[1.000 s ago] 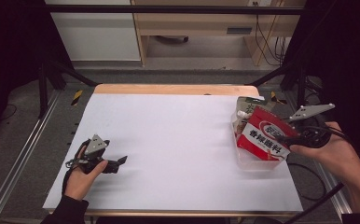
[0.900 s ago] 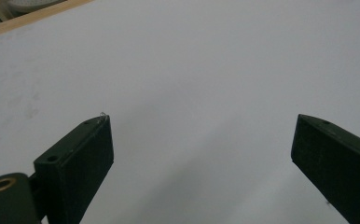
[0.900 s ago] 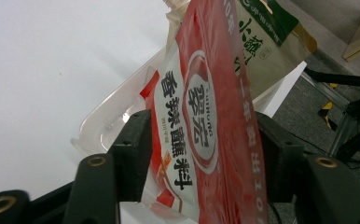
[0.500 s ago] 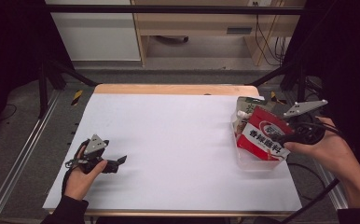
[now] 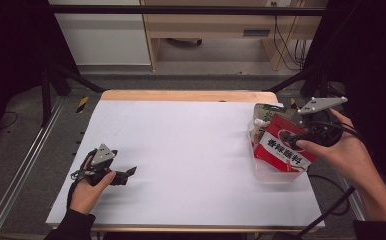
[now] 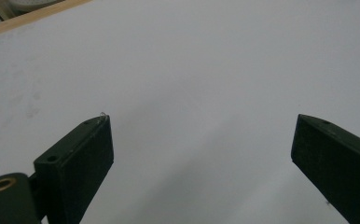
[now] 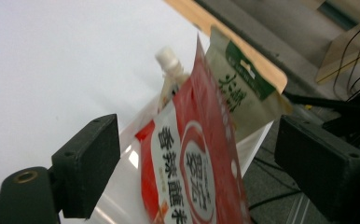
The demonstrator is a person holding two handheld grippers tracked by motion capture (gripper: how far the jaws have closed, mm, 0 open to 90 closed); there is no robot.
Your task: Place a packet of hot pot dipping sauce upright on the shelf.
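A white sheet (image 5: 181,150) covers most of the tabletop (image 5: 181,95), whose bare wooden edge shows along the far side. Beyond it stands a white cabinet (image 5: 101,35) beside a wooden shelf unit (image 5: 211,25), with black cables (image 5: 281,40) hanging at its right. Grey floor (image 5: 21,145) lies left of the tabletop.

Desk (image 5: 191,150): white top, light wooden edge along the far side. At its right edge, one clear plastic tub (image 5: 273,172) stands directly on it. Near left: left tool (image 5: 123,175), resting low on the surface.
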